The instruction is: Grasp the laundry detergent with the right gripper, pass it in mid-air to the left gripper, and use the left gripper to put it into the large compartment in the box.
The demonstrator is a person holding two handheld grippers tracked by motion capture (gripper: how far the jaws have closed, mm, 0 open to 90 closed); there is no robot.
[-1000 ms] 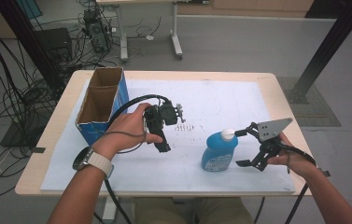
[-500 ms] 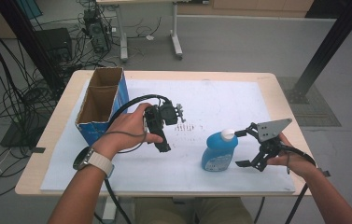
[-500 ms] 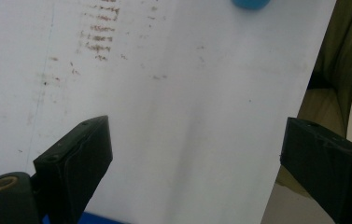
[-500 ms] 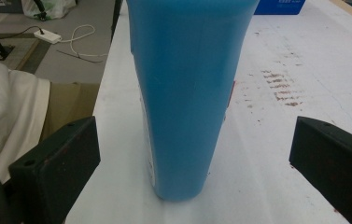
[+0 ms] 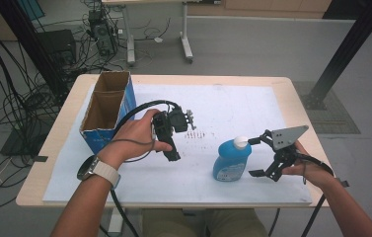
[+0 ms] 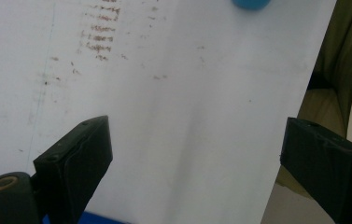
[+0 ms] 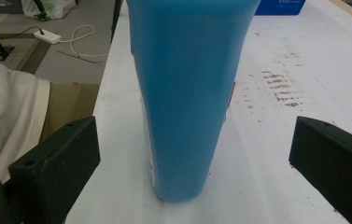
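Bottle [image 5: 232, 160] stands upright on the surface [image 5: 252, 106], between my right fingers [image 7: 337, 158], which gape wide without touching it. Nothing has shifted since a second ago; my left gripper [image 5: 169, 148] hangs open, empty.

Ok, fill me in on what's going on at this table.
A person at the table holds a pair of tongs in each hand. The right tongs are lined up on an upright blue bottle with a white cap; the jaws stand open on either side of it, not touching it. The left tongs, also open and holding nothing, hover over the white mat beside an open cardboard box.
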